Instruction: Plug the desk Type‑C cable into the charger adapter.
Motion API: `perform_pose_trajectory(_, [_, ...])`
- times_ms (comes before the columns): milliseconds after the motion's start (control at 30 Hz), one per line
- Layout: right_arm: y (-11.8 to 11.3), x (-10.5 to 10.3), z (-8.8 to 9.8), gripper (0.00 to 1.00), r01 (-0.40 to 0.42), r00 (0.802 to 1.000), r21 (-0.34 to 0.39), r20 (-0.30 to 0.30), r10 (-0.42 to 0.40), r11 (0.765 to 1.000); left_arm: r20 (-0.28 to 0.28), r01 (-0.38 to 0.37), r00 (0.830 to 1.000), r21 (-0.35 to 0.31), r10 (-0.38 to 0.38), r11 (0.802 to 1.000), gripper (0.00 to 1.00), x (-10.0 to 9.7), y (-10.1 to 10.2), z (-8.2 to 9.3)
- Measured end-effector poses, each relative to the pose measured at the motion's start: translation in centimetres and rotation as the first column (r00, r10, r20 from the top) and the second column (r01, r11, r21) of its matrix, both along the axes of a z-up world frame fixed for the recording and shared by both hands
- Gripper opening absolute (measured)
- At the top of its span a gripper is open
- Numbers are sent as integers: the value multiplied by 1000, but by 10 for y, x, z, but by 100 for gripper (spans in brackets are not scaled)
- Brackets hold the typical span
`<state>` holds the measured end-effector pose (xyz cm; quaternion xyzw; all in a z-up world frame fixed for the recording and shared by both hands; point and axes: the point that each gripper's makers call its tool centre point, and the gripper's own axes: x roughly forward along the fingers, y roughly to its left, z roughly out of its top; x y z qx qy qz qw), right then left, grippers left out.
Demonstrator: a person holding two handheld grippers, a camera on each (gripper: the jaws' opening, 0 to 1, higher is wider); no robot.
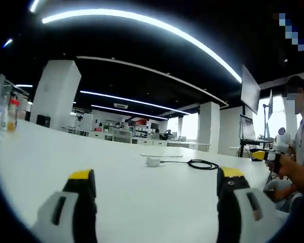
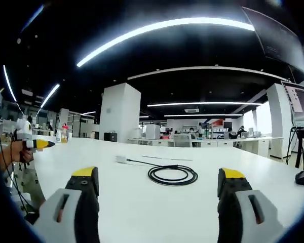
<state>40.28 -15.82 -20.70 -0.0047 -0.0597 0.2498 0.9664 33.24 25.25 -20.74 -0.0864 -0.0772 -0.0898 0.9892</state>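
Unlabelled white adapter [image 2: 121,159], coiled black cable [image 2: 172,174]

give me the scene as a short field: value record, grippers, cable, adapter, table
left gripper: open, empty, low over the table
right gripper: open, empty, low over the table
cable: black, coiled in a loop on the table, ahead of the right gripper
charger adapter: small, white, lying on the table beside the coil; whether the cable is plugged in cannot be told
table: white, wide
bottles: at the far left edge of the table
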Motion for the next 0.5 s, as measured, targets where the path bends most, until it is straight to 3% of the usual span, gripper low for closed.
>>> perform_pose_trajectory(167, [-3, -4, -4, 100, 8, 1000, 25, -14, -8, 1000, 25, 5, 1000, 49, -6, 999, 100, -1, -6, 9])
perform_pose_trajectory(267, [-2, -7, -5, 100, 14, 1000, 32, -24, -14, 999, 10, -3, 1000, 70, 3, 998, 100, 0, -7, 6])
perform_pose_trajectory(500, [0, -10, 2, 100, 24, 1000, 19, -2, -24, 1000, 4, -11, 1000, 64, 11, 998, 100, -1, -4, 4])
